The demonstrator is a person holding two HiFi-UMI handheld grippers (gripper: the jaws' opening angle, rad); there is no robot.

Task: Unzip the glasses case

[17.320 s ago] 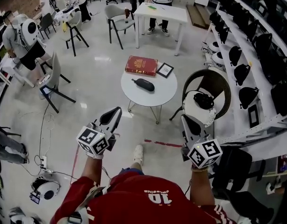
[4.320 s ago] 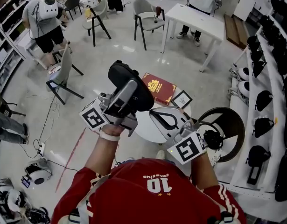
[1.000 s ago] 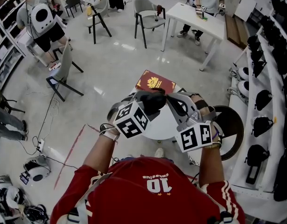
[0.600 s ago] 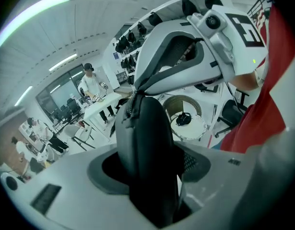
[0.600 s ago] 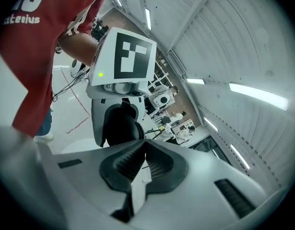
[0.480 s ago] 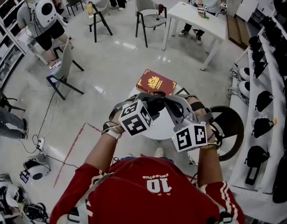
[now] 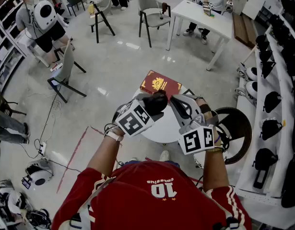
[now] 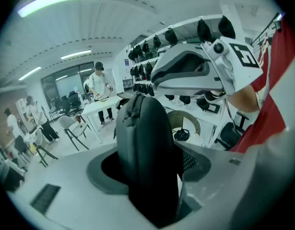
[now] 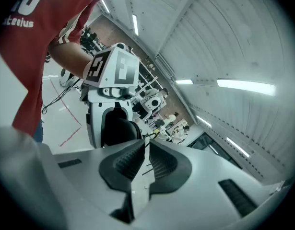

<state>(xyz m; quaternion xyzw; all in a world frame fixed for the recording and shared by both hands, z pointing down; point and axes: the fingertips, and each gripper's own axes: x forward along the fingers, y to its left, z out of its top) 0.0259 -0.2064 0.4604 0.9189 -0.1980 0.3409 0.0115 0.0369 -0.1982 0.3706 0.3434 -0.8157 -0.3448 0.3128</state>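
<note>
The black glasses case [image 7: 157,102] is held up over the round white table [image 7: 162,128], clamped between the jaws of my left gripper [image 7: 153,105]. In the left gripper view the case [image 8: 145,147] stands on edge between the pads, zipper seam [image 8: 132,107] facing up. My right gripper [image 7: 174,102] meets the case's end from the right. In the right gripper view its pads [image 9: 133,159] are almost together, with a thin dark zipper pull [image 9: 146,150] running between them. The case [image 9: 119,129] sits just beyond.
A red book [image 7: 159,84] lies at the table's far edge, with a small framed picture [image 7: 188,92] partly hidden beside it. A round chair [image 7: 234,124] carrying a dark headset stands to the right. Shelves of headsets line the right wall; people and chairs are farther off.
My left gripper has rolled a little and dipped slightly with the case in it. The right gripper stays at the case's end.
</note>
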